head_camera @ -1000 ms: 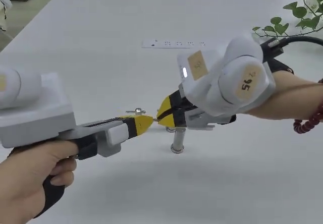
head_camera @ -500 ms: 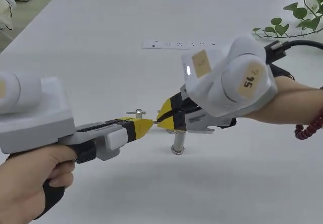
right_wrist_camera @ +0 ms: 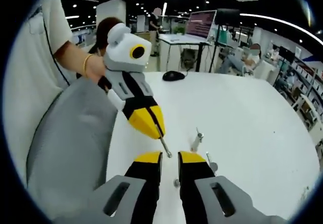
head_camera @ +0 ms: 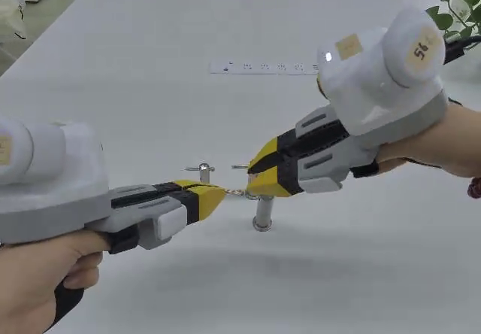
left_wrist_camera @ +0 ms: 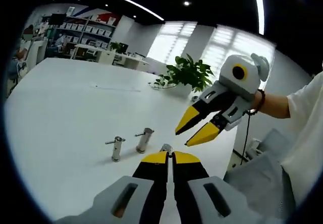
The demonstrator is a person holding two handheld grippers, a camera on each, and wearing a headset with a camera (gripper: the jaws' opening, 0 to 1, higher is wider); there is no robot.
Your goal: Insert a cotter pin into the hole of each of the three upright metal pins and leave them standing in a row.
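My left gripper (head_camera: 216,193) comes in from the lower left, shut on a thin cotter pin (head_camera: 234,192) that sticks out past its yellow tips. My right gripper (head_camera: 257,182) reaches in from the upper right, open, its tips right at the cotter pin's free end. Just below them stands a bare upright metal pin (head_camera: 261,215). Behind are two more upright pins (head_camera: 204,171) (left_wrist_camera: 144,139), each with a cotter pin through it. In the right gripper view the cotter pin (right_wrist_camera: 165,146) points into the gap of the open right gripper (right_wrist_camera: 169,158).
A white power strip (head_camera: 263,67) lies further back on the white table (head_camera: 113,86). A green plant (head_camera: 451,10) stands at the table's far right edge. A person's hands hold both grippers.
The right gripper's body has swung up and to the right while its tips stay by the cotter pin. The left gripper has barely moved.
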